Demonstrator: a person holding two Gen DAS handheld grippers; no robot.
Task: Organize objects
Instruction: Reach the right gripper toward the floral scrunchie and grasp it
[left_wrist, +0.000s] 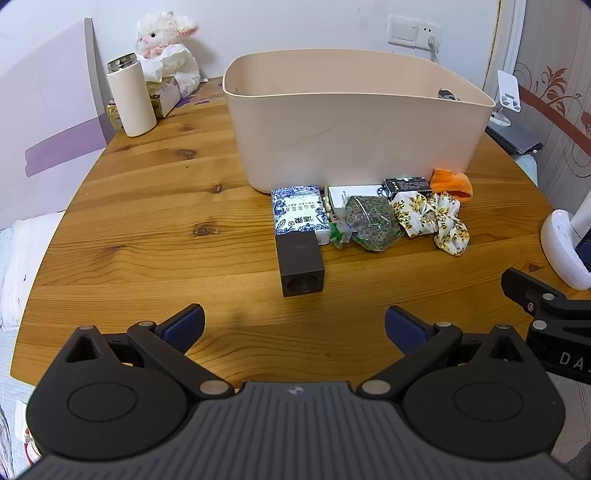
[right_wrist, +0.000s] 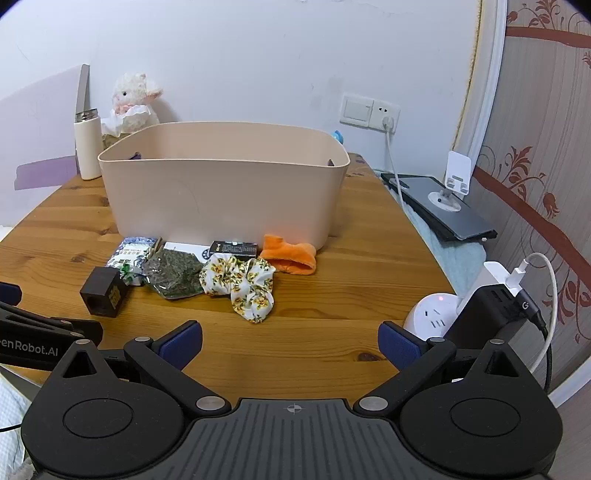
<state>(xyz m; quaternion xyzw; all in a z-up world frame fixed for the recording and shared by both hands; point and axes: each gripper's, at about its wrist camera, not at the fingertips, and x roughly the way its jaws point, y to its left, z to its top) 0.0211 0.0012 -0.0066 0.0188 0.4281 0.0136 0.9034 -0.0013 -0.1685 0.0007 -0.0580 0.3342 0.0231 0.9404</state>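
Left wrist view. The left gripper (left_wrist: 294, 325) hovers low over the wooden table (left_wrist: 147, 206), its blue-padded fingers (left_wrist: 184, 325) spread wide with nothing between them. Straight ahead of the gap, and clear of both pads, lies a dark square block (left_wrist: 300, 263) with a round hole in its near face. Behind it, touching its far end, is a blue-and-white patterned box (left_wrist: 300, 213); to the right follow a white box (left_wrist: 356, 195), a clear bag of dried green material (left_wrist: 373, 221), a small black box (left_wrist: 407, 187), a floral scrunchie (left_wrist: 432, 218) and an orange cloth piece (left_wrist: 452, 183) — all in a row just in front of the beige bin (left_wrist: 354, 129). A white bottle (left_wrist: 131, 98) and plush lamb (left_wrist: 166, 51) stand at the far left. Part of the right gripper's black frame enters at the right edge.

Right wrist view. The right gripper (right_wrist: 290, 341) is likewise wide open and empty. The scrunchie (right_wrist: 240, 284) lies nearest ahead of its gap, slightly left; the orange cloth (right_wrist: 291, 256) sits beyond it, the block (right_wrist: 103, 291) well to the left. Only this view shows the white power socket with black charger (right_wrist: 480, 314) at the right — and the dark tablet (right_wrist: 439, 206) beyond the table edge.
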